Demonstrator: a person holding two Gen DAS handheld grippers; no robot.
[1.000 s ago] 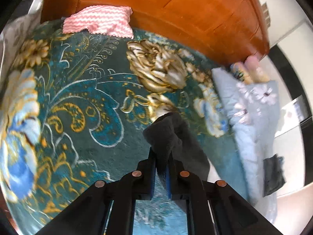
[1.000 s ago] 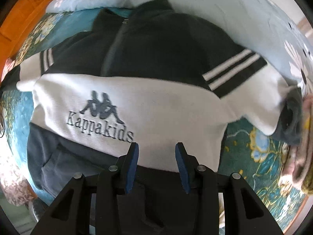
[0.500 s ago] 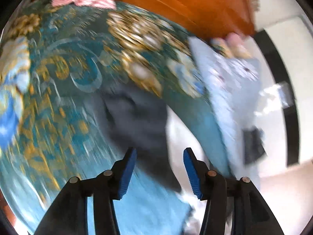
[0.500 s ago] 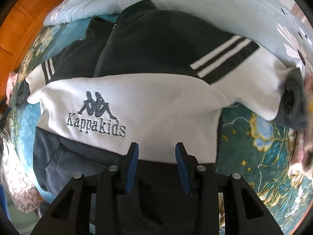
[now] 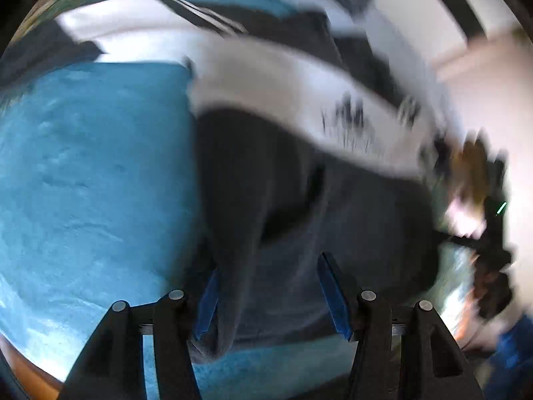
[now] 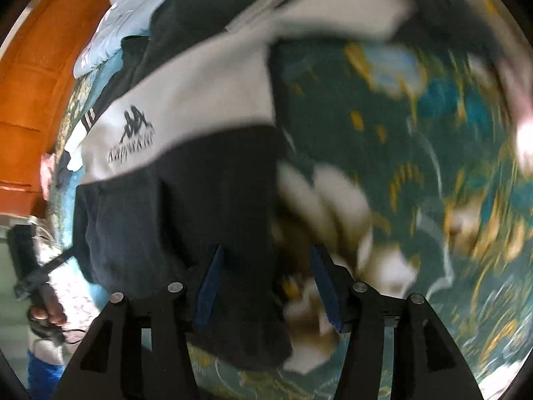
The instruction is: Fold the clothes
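Looking down through both wrist cameras, I see a bed spread with a plush blanket (image 6: 383, 106), dark teal with gold and pale blue flowers; from the left wrist view its near stretch reads as plain bright turquoise pile (image 5: 93, 180). An orange-brown wooden headboard (image 6: 30, 100) curves along the left edge of the right wrist view, with a light blue floral quilt (image 6: 110, 36) bunched against it. Pale wall fills the upper right of the left wrist view. Both views are heavily smeared, so fine detail is lost.

The soft fleece zip jacket (image 6: 186, 106), black with a broad white chest band, a dark printed logo and thin white sleeve stripes, lies spread flat on the blanket, its black hem nearest me.

My left gripper (image 5: 266, 293), black with blue pads, has its jaws opening; the jacket's dark hem (image 5: 283, 266) lies between the fingers, and the pads do not appear to press it. My right gripper (image 6: 266, 286) is also opening, straddling the jacket's black lower edge and the flowered blanket beside it, gripping nothing that I can see.

At the far left of the right wrist view a hand (image 6: 46, 310) holds the other black tool.
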